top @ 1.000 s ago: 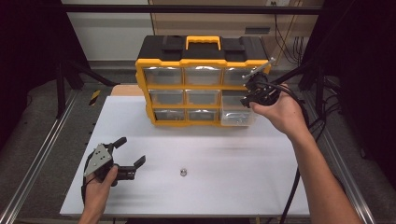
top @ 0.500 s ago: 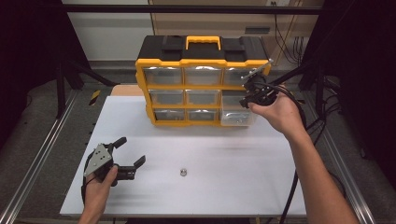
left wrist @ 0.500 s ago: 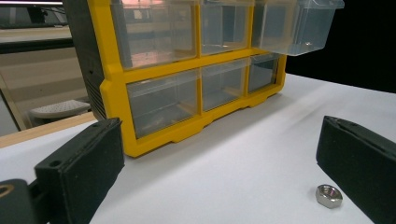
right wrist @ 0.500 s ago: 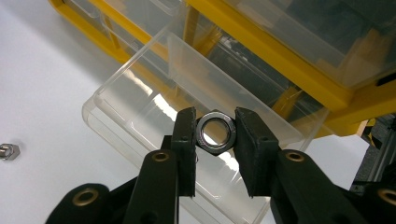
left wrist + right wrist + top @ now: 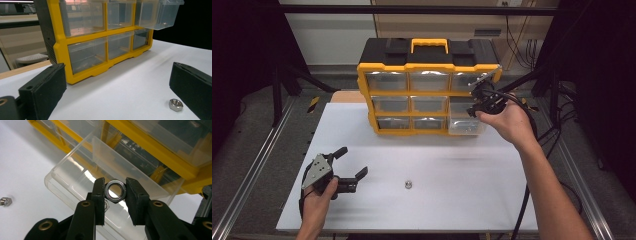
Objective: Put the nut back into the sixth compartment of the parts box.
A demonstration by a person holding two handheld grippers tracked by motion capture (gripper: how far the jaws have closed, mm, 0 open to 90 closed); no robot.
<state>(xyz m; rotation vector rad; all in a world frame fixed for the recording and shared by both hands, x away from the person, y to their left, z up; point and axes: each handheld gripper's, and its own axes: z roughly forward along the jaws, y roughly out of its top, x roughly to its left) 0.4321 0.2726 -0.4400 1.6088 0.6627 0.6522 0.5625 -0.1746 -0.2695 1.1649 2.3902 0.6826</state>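
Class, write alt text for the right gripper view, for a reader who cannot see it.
The right gripper pinches a steel hex nut between its black jaws, above a pulled-out clear drawer of a yellow organizer. Another nut lies on the white table at far left.

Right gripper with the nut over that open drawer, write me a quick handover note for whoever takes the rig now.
Right gripper: shut on a hex nut, held above the pulled-out clear drawer of the yellow organizer.
Left gripper: open, holding nothing, low over the white table.
Another nut lies loose on the table near the left gripper.
Done: drawer open, one nut brought over it.
Left: release this nut into the drawer, probably fetch the loose one, close the drawer.
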